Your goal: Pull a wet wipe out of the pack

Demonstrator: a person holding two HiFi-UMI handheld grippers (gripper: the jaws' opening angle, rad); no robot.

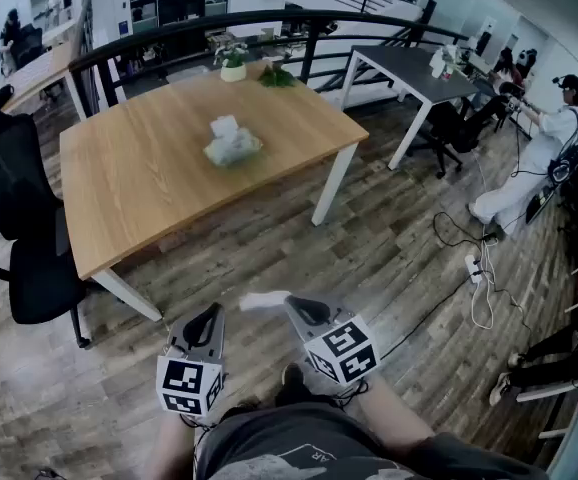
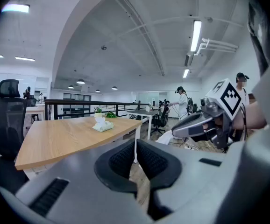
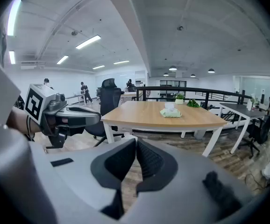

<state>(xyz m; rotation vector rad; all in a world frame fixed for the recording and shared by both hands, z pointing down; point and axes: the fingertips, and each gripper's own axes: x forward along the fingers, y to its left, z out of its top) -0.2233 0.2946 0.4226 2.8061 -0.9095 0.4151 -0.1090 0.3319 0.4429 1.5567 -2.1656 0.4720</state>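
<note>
The wet wipe pack (image 1: 232,148) lies in the middle of a wooden table (image 1: 129,188), with a white wipe (image 1: 224,126) sticking up from its top. It also shows far off in both gripper views, as a pale green pack (image 2: 103,126) (image 3: 171,112). Both grippers are held low over the floor, well short of the table. My left gripper (image 1: 209,313) (image 2: 135,143) is shut, with nothing between its pads. My right gripper (image 1: 297,303) (image 3: 136,141) is shut too. A blurred white scrap (image 1: 262,300) shows at its tip; I cannot tell whether it is held.
A black office chair (image 1: 19,228) stands at the table's left side. Two small potted plants (image 1: 233,63) sit at its far edge, before a black railing. A grey table (image 1: 409,68) stands at the right, with a person in white (image 1: 539,158) and floor cables (image 1: 474,268).
</note>
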